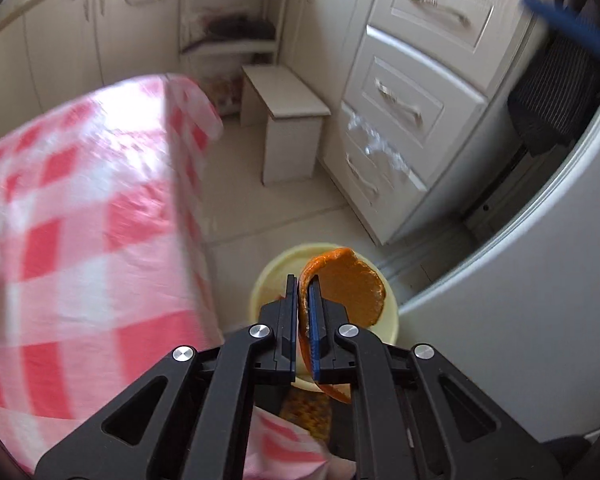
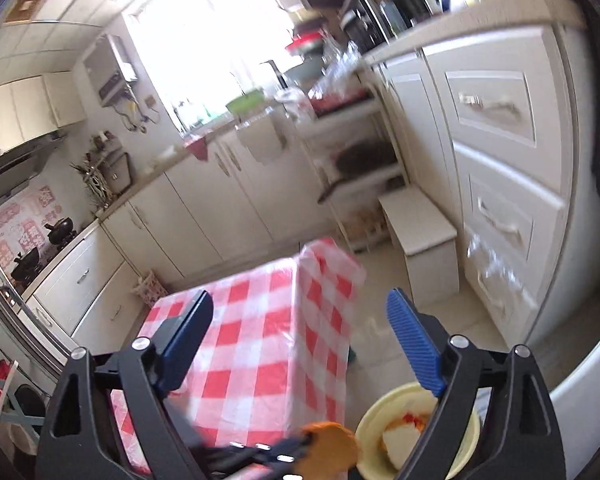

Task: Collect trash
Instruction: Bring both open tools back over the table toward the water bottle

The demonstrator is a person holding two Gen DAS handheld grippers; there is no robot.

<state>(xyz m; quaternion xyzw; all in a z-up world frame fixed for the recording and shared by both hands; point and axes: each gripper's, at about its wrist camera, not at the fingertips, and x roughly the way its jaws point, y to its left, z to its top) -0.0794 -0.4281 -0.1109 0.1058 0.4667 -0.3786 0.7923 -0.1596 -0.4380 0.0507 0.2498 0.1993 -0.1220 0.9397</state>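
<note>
My left gripper [image 1: 303,282] is shut on an orange peel [image 1: 348,284] and holds it in the air right above a pale yellow bin [image 1: 268,276] on the floor beside the table. The right wrist view shows the same peel [image 2: 334,446] held by the left gripper next to the bin [image 2: 366,432], which has white and orange scraps inside. My right gripper [image 2: 300,316] is open and empty, raised above the red-and-white checked table [image 2: 256,336].
The checked tablecloth [image 1: 80,220] fills the left. A white drawer cabinet [image 1: 412,92] and a small white stool [image 1: 288,120] stand on the tiled floor. A white appliance [image 1: 520,312] is at the right. Kitchen counters [image 2: 204,184] run behind.
</note>
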